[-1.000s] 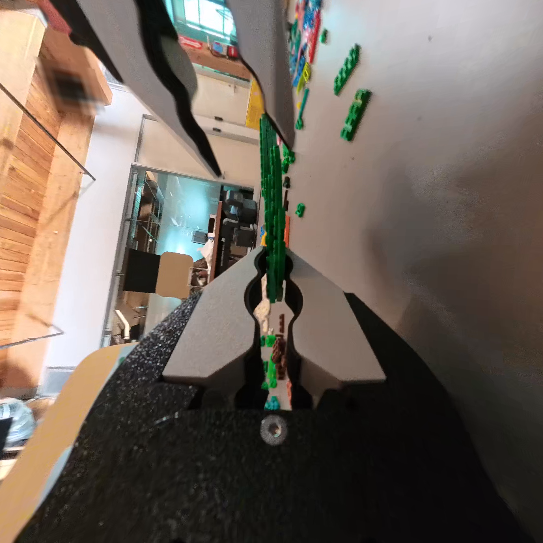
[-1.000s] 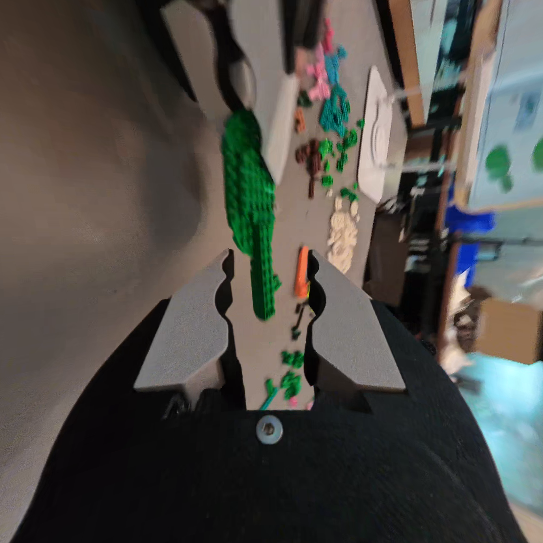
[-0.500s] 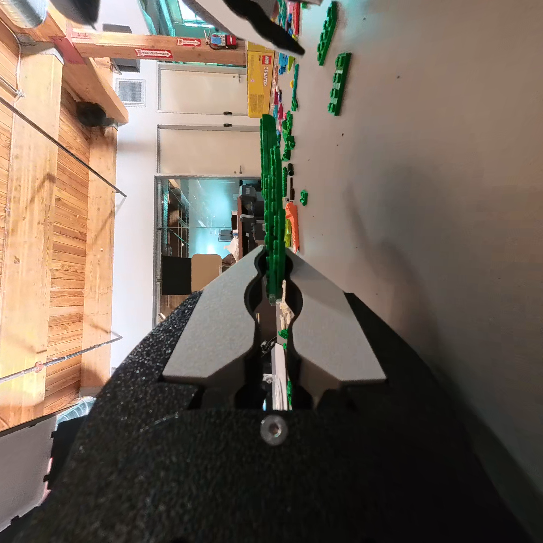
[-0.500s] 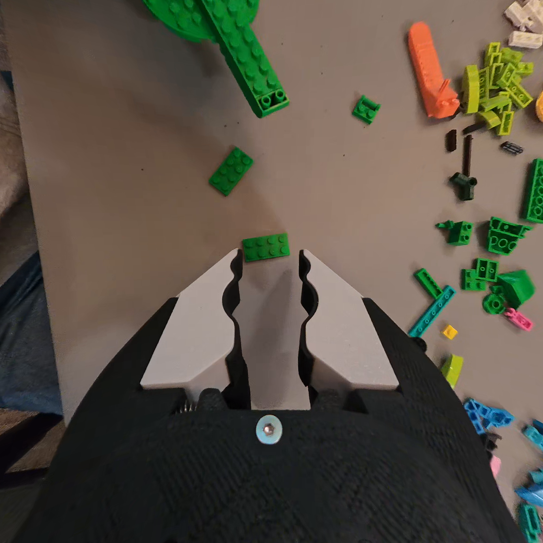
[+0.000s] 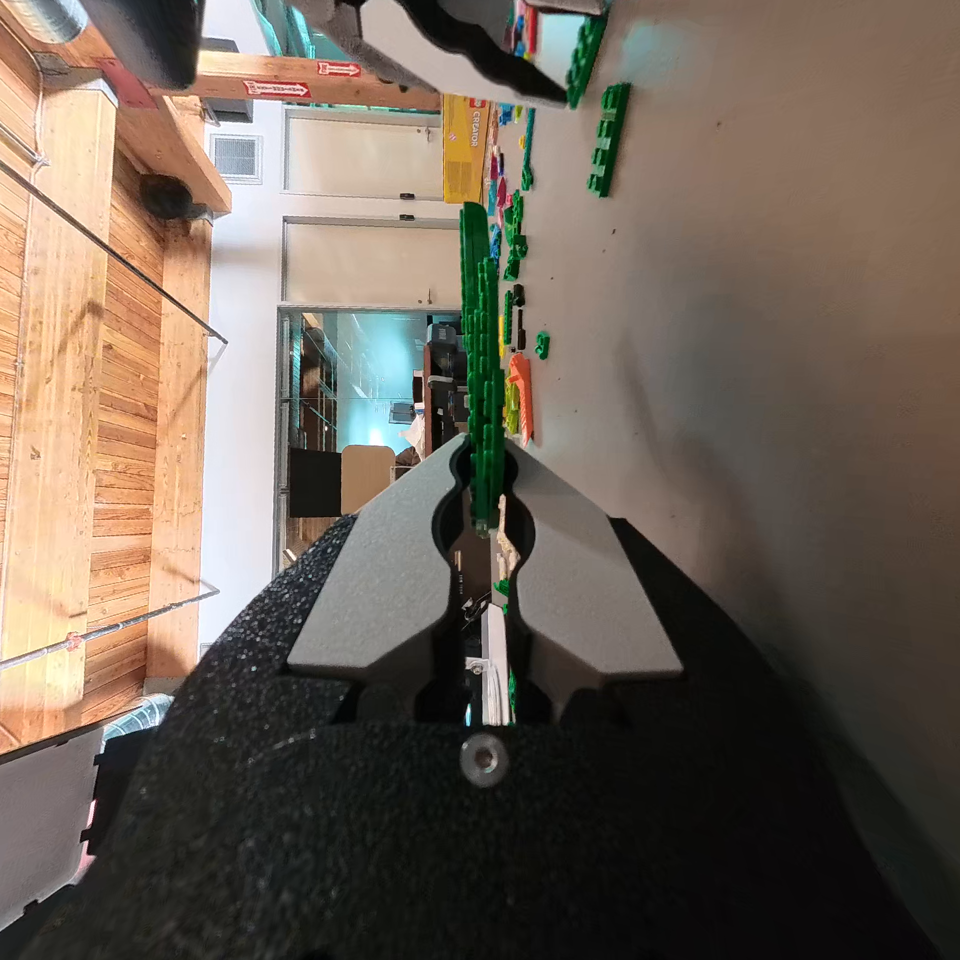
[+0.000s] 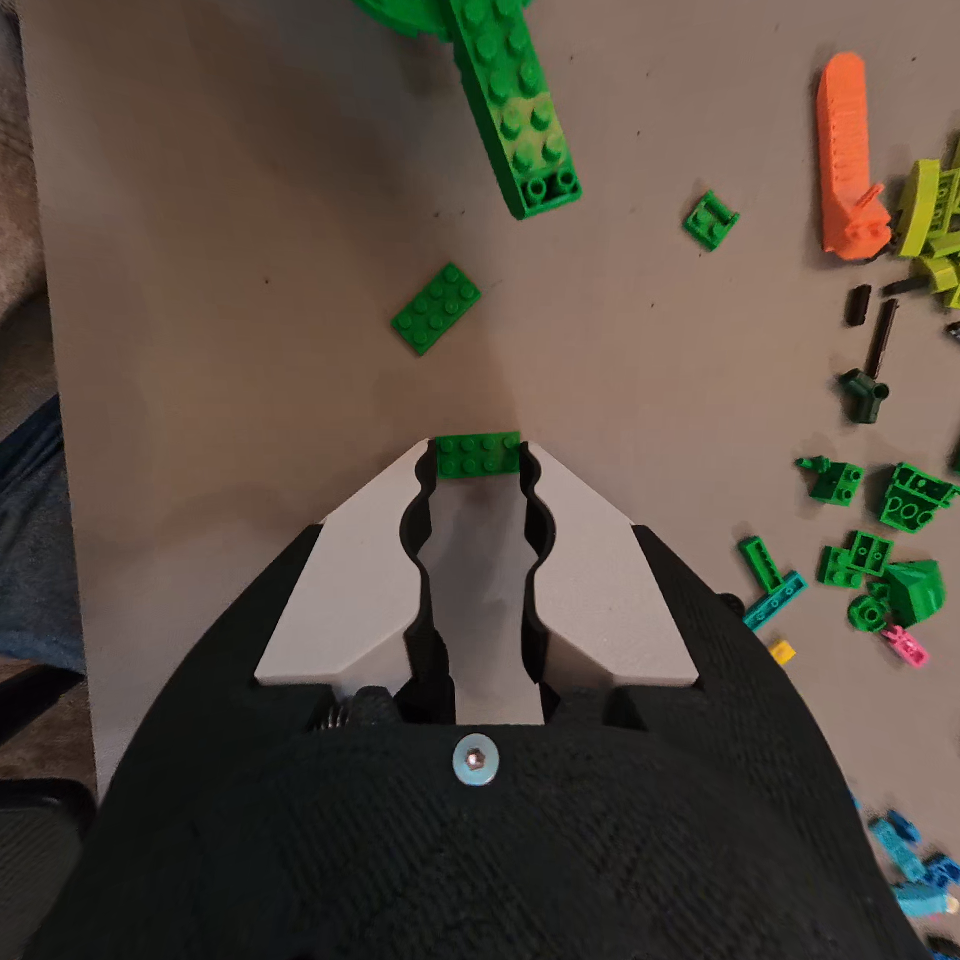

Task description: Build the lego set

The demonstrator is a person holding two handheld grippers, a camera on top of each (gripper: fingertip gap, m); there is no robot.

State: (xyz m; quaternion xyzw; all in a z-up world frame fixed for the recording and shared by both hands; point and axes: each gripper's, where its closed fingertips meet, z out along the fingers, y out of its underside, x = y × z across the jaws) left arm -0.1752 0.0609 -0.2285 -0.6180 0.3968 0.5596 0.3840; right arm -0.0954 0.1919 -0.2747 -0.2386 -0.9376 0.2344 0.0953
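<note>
green studded plates, stacked into a long flat build [image 5: 480, 363], run edge-on out from the left gripper [image 5: 487, 457], whose grey fingers [image 5: 405, 524] are clamped on its near end. the grey tabletop [image 5: 753, 363] rises as a wall on the right of this turned view, with an orange piece [image 5: 522, 395] just beside the build and a long green plate [image 5: 608, 140] farther off on bare surface. the other gripper's finger [image 5: 467, 57] crosses the top edge.

right wrist view: the right gripper [image 6: 478, 457] sits low over the table [image 6: 208, 260], and a small green two-by-four plate [image 6: 478, 456] lies crosswise between its fingertips [image 6: 410, 462], both pads meeting the plate's short ends. a second green plate [image 6: 436, 309] lies well ahead, apart; the build's free end [image 6: 524, 130] hangs beyond it. loose pieces crowd the right side, the table edge [image 6: 52, 332] runs down the left, and open grey surface lies between.
</note>
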